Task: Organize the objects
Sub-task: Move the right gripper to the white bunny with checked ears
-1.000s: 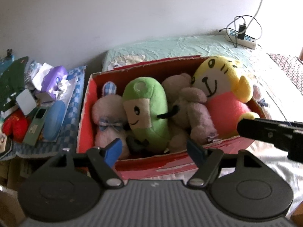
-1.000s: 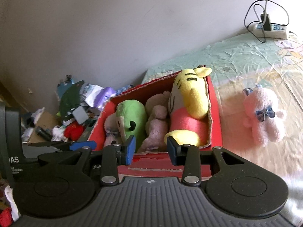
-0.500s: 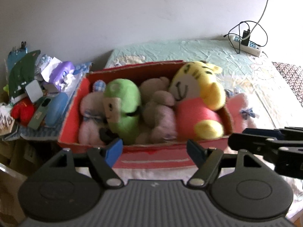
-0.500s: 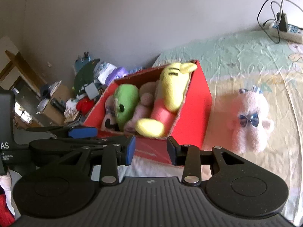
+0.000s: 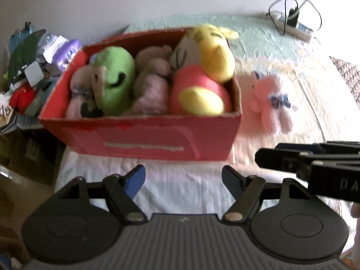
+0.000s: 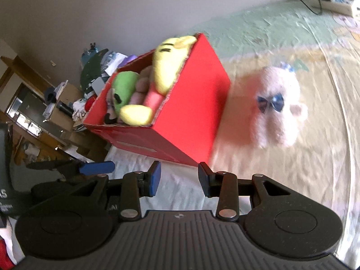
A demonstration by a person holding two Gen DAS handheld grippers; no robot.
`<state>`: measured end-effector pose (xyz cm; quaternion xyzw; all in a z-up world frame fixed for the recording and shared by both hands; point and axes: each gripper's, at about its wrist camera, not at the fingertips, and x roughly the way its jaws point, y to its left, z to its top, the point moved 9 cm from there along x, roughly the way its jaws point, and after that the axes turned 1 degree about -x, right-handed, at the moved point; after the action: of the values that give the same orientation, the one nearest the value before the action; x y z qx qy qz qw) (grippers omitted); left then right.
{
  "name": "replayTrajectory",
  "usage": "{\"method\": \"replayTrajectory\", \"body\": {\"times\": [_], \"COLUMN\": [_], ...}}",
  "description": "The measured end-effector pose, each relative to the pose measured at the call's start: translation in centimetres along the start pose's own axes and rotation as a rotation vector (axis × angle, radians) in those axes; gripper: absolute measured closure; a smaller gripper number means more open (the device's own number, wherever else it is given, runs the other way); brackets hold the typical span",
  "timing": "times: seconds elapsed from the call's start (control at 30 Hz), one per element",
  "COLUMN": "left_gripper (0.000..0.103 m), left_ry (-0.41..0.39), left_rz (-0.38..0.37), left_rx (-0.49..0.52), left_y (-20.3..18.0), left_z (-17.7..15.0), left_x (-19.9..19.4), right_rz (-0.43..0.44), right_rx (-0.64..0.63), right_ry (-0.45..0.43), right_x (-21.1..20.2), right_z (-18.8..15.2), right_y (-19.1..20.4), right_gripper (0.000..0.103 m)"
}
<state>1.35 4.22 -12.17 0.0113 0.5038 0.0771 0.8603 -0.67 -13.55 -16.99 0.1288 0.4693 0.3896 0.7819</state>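
Note:
A red cardboard box [image 5: 144, 139] [image 6: 193, 117] stands on the bed, packed with plush toys: a green one [image 5: 112, 81] [image 6: 122, 87], a yellow and pink tiger [image 5: 202, 78] [image 6: 166, 67] and pale beige ones [image 5: 153, 83]. A pink plush with a blue bow [image 5: 272, 101] [image 6: 276, 105] lies on the sheet to the right of the box. My left gripper [image 5: 183, 181] hangs open in front of the box with nothing between its fingers. My right gripper [image 6: 178, 180] is open too, empty, before the box's right corner.
A heap of clutter [image 5: 33, 67] lies left of the box, off the bed's edge. A white power strip [image 5: 294, 27] with cables sits at the far right by the wall. Wooden furniture [image 6: 33, 117] stands left of the bed. Bare sheet lies around the pink plush.
Both grippers have drawn back from the box, so its whole front face shows. The right view has swung right, bringing the pink plush nearer. Neither gripper's opening has altered.

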Motion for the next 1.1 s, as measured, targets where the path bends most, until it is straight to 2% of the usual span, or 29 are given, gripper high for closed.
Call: {"method": "replayTrajectory", "body": {"times": [0.17, 0.33, 0.57, 0.87, 1.0, 1.1], "left_gripper": [0.026, 0.026, 0.026, 0.026, 0.026, 0.026], "left_ry": [0.038, 0.051, 0.044, -0.013, -0.013, -0.025], "left_rz": [-0.012, -0.056, -0.168, -0.366, -0.404, -0.391], "left_rx": [0.041, 0.096, 0.214, 0.379, 0.435, 0.469], "left_y": [-1.4, -2.7, -5.0, -8.5, -10.3, -11.4], "left_z": [-0.8, -0.8, -0.9, -1.3, -1.8, -1.8], "left_x": [1.3, 2.6, 3.7, 3.6, 3.9, 4.2], "right_rz": [-0.036, -0.104, -0.194, -0.302, -0.327, -0.333], "right_rx": [0.041, 0.084, 0.194, 0.301, 0.335, 0.367], "right_ry": [-0.001, -0.015, -0.063, -0.135, -0.155, -0.174], "right_x": [0.0, -0.1, -0.6, -1.7, -2.3, -2.9], "right_z": [-0.5, -0.7, -0.6, -1.6, -2.3, -2.4], "right_y": [-1.1, -2.3, -4.4, -6.4, -7.3, -8.4], "right_gripper": [0.063, 0.063, 0.063, 0.063, 0.063, 0.063]}}
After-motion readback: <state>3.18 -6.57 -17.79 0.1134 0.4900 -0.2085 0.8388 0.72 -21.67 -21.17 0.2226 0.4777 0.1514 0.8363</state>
